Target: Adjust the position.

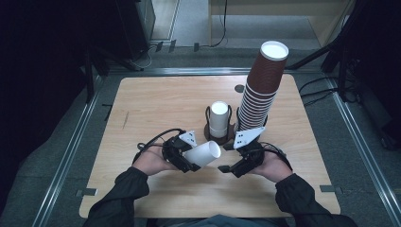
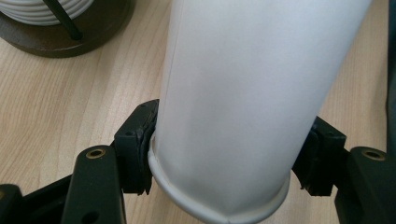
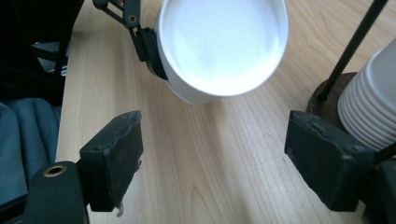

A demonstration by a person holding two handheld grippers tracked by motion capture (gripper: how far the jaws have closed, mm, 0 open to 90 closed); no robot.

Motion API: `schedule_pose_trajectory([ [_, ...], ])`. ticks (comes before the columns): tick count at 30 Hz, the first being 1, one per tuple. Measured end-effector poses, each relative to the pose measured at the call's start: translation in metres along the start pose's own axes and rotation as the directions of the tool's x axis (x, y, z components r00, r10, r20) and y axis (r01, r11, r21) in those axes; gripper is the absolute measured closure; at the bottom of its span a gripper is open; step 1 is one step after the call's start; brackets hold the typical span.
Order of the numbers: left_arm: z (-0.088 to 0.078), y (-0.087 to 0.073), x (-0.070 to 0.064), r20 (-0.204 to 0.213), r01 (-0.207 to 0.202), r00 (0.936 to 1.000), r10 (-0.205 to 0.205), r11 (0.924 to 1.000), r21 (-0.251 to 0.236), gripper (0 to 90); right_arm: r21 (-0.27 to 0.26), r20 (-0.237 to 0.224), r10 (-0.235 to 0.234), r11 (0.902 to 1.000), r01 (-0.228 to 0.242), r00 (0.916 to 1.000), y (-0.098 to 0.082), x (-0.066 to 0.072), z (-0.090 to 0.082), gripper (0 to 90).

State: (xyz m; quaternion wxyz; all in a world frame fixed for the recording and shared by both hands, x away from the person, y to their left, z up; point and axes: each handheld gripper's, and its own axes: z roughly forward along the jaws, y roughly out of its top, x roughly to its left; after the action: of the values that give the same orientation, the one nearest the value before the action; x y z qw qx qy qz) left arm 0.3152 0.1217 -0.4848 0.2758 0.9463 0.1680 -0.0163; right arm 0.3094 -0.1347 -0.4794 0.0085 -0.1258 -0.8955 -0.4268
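While a person's two hands work near the front edge of the wooden table [image 1: 156, 99], the left gripper [image 1: 185, 158] clamps a white paper cup [image 1: 203, 153] by its rolled rim, one jaw pad pressed to each side of the wall, as the left gripper view shows at close range. The cup lies tilted on its side above the table, its flat base turned toward the right gripper [image 1: 230, 166], whose view looks straight at that base. The right gripper's jaws stand wide apart with nothing between them, just beside the cup and clear of it. Behind the two grippers, at the middle of the table, a dark wire cup holder [image 1: 218, 133] carries a short stack of white cups [image 1: 219, 118]. Just to its right, toward the table's far right corner, rises a tall stack of brown cups [image 1: 262, 90], leaning slightly, with a white inside showing at the top.
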Motion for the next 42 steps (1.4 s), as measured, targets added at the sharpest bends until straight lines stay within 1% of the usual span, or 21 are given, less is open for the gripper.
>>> schedule_pose_trajectory([
  [2,0.002,0.000,0.000,-0.007,-0.012,0.9999,0.013,0.9997,0.022,33.9,0.008,0.000,-0.008,0.9999,0.008,1.0000,0.000,0.000,0.001,19.6],
  [4,0.005,0.001,-0.001,0.007,-0.016,0.9999,0.016,0.9995,0.028,33.9,0.006,-0.005,-0.027,0.9996,0.027,0.9996,0.000,-0.001,0.003,19.7],
  [6,0.006,0.001,-0.001,0.014,-0.019,0.9997,0.018,0.9992,0.035,33.9,0.012,-0.009,-0.019,0.9998,0.019,0.9998,0.001,0.000,0.003,20.0],
  [9,0.011,0.004,-0.003,0.035,-0.033,0.9989,0.031,0.9979,0.055,33.9,0.007,-0.015,-0.044,0.9990,0.044,0.9989,0.003,0.001,0.005,20.7],
  [10,0.011,0.004,-0.003,0.035,-0.033,0.9989,0.031,0.9979,0.055,33.9,0.013,-0.023,-0.038,0.9992,0.038,0.9990,0.004,0.002,0.006,20.7],
  [15,0.017,0.008,-0.009,0.062,-0.063,0.9963,0.059,0.9950,0.077,33.9,0.019,-0.026,-0.066,0.9976,0.066,0.9975,0.007,0.003,0.011,21.8],
  [17,0.019,0.010,-0.011,0.071,-0.081,0.9946,0.076,0.9934,0.081,33.4,0.034,-0.041,-0.068,0.9970,0.069,0.9968,0.009,0.005,0.015,24.5],
  [19,0.020,0.010,-0.012,0.071,-0.081,0.9946,0.076,0.9939,0.074,31.6,0.033,-0.041,-0.083,0.9959,0.084,0.9957,0.009,0.005,0.016,25.0],
  [20,0.020,0.010,-0.012,0.068,-0.082,0.9947,0.076,0.9935,0.079,31.0,0.037,-0.051,-0.087,0.9953,0.089,0.9949,0.010,0.006,0.016,33.7],
  [22,0.020,0.010,-0.012,0.066,-0.085,0.9947,0.080,0.9936,0.074,30.1,0.029,-0.050,-0.098,0.9946,0.100,0.9939,0.010,0.007,0.015,34.0],
  [25,0.017,0.009,-0.012,0.061,-0.099,0.9936,0.095,0.9933,0.059,27.7,0.017,-0.067,-0.097,0.9950,0.098,0.9930,0.012,0.007,0.014,35.5],
  [26,0.016,0.009,-0.012,0.062,-0.093,0.9940,0.090,0.9944,0.050,25.4,0.009,-0.077,-0.093,0.9955,0.094,0.9927,0.012,0.007,0.013,35.6],
  [28,0.012,0.010,-0.010,0.077,-0.060,0.9953,0.060,0.9982,0.003,17.1,-0.007,-0.074,-0.085,0.9964,0.084,0.9936,0.013,0.006,0.011,35.7],
  [29,0.012,0.010,-0.010,0.077,-0.060,0.9953,0.060,0.9982,0.003,13.9,-0.015,-0.074,-0.075,0.9971,0.074,0.9944,0.014,0.006,0.009,35.7],
  [30,0.007,0.010,-0.009,0.078,-0.054,0.9953,0.057,0.9979,-0.038,11.7,-0.022,-0.075,-0.068,0.9975,0.067,0.9949,0.014,0.005,0.007,35.7],
  [31,0.007,0.010,-0.009,0.078,-0.054,0.9953,0.057,0.9979,-0.038,10.4,-0.022,-0.075,-0.068,0.9975,0.067,0.9949,0.014,0.005,0.007,35.7],
  [32,0.003,0.010,-0.008,0.059,-0.050,0.9968,0.054,0.9968,-0.062,9.3,-0.042,-0.071,-0.061,0.9974,0.058,0.9956,0.013,0.004,0.004,35.7],
  [37,-0.003,0.006,-0.007,0.023,-0.035,0.9990,0.038,0.9929,-0.113,8.5,-0.083,-0.061,-0.046,0.9957,0.041,0.9971,0.011,0.001,-0.006,35.7],
  [40,-0.007,0.004,-0.007,0.028,-0.033,0.9989,0.038,0.9862,-0.162,8.6,-0.124,-0.063,-0.037,0.9918,0.029,0.9973,0.010,0.000,-0.011,35.7],
  [41,-0.007,0.004,-0.007,0.028,-0.033,0.9989,0.038,0.9862,-0.162,8.7,-0.124,-0.063,-0.037,0.9918,0.029,0.9973,0.010,0.000,-0.011,35.7],
  [42,-0.009,0.004,-0.008,0.033,-0.022,0.9990,0.029,0.9805,-0.195,8.7,-0.149,-0.071,-0.032,0.9886,0.022,0.9970,0.010,0.000,-0.014,35.7],
])
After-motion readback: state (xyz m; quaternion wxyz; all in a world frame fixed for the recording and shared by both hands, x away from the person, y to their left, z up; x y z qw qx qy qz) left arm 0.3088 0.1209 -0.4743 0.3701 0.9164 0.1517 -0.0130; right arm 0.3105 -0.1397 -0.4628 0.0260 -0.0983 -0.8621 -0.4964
